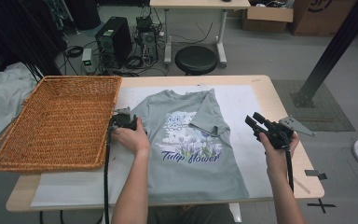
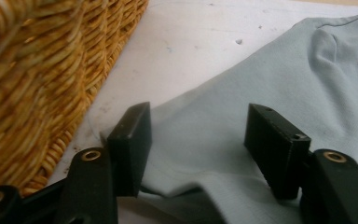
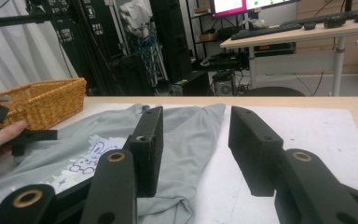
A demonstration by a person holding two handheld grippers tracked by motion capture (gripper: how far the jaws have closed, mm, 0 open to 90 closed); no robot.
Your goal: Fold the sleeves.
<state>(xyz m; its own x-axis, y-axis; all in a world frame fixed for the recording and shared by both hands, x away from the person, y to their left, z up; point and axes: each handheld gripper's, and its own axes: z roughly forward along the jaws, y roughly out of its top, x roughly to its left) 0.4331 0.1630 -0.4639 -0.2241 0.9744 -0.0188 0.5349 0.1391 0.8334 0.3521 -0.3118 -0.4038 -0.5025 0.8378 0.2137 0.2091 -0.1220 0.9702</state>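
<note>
— Where do we find the T-shirt (image 1: 186, 149)?

— Flat on the white mat (image 1: 242, 102), print upward, one sleeve folded in over the chest. The wicker basket (image 1: 56, 121) stands just beside it, at our left.

— And the left gripper (image 1: 121, 120)?

— We note it low at the shirt's sleeve edge beside the basket — jaws apart, with the grey cloth lying between them, not pinched.

— The right gripper (image 1: 257, 122)?

— Held above the mat, off the shirt's other side; its jaws stand apart, nothing between them.
</note>
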